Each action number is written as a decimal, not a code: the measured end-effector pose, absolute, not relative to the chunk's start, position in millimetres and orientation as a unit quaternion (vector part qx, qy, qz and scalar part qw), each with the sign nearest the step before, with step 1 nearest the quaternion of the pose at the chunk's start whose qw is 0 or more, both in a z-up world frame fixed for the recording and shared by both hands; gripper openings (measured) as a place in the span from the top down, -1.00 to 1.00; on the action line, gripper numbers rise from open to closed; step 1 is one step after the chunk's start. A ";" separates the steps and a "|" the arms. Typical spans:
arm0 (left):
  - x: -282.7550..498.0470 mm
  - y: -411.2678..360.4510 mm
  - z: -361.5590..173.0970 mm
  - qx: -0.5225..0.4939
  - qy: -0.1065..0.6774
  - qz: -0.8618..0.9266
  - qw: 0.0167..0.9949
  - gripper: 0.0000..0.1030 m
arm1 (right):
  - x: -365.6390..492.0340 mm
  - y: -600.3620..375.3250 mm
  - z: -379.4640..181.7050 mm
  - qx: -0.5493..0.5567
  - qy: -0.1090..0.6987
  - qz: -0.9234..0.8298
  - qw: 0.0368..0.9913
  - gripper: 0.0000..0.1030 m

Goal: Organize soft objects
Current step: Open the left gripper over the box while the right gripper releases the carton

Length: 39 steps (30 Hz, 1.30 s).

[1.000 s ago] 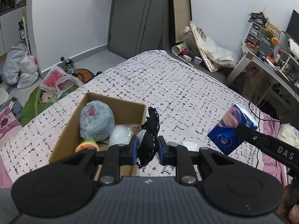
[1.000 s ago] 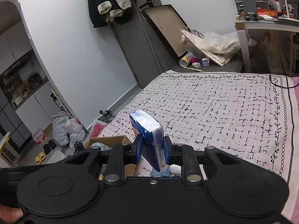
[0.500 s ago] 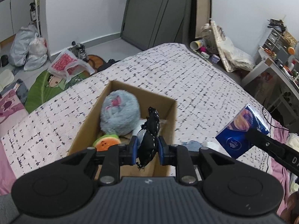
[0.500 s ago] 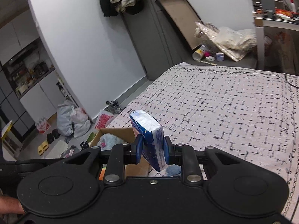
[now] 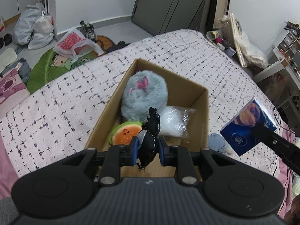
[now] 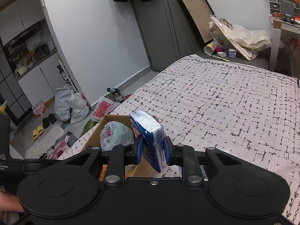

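On the bed (image 5: 187, 56), covered in a white spread with black dashes, sits an open brown cardboard box (image 5: 204, 112). Inside it lie a fluffy grey-blue plush ball with pink markings (image 5: 142, 95), a watermelon-slice plush toy (image 5: 125, 135) and a clear plastic bag of white stuffing (image 5: 172, 123). Above the box's near end, the left gripper (image 5: 149, 148) has its fingers clamped on a black fabric piece with white stitching (image 5: 151, 131), which sticks up between them. Just right of the box, the right gripper (image 6: 152, 149) has its fingers clamped on a blue-and-white soft tissue pack (image 6: 150, 136), held tilted in the air above the bed. Beside the box's right wall a pale blue soft item (image 5: 215, 142) lies on the spread.
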<state>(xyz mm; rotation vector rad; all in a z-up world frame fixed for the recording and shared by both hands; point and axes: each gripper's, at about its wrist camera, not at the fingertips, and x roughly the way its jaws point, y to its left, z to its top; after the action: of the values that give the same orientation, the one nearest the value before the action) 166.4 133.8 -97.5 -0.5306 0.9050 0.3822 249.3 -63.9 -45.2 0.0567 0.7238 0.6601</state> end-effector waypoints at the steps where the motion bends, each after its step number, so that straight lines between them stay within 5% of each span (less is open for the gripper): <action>1: 167.3 135.6 -99.3 -0.252 0.432 0.181 0.846 0.58 | 247.9 -60.8 -45.4 0.025 0.348 0.318 0.881 0.55; 25: 163.5 158.3 -76.8 -0.234 0.418 0.189 0.857 0.24 | 227.7 -15.6 -60.8 0.040 0.389 0.373 0.841 0.54; 32: 159.0 153.7 -63.6 -0.222 0.407 0.199 0.863 -0.01 | 228.2 -20.3 -61.3 0.052 0.413 0.380 0.826 0.05; 39: 157.4 144.3 -55.0 -0.216 0.402 0.194 0.868 -0.07 | 231.0 -39.5 -44.3 0.065 0.404 0.376 0.831 -0.04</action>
<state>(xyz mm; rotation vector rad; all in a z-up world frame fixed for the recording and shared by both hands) 157.4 144.3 -55.0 -0.4514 0.8419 0.4068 231.0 -39.5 -44.3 0.1378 0.8571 0.7974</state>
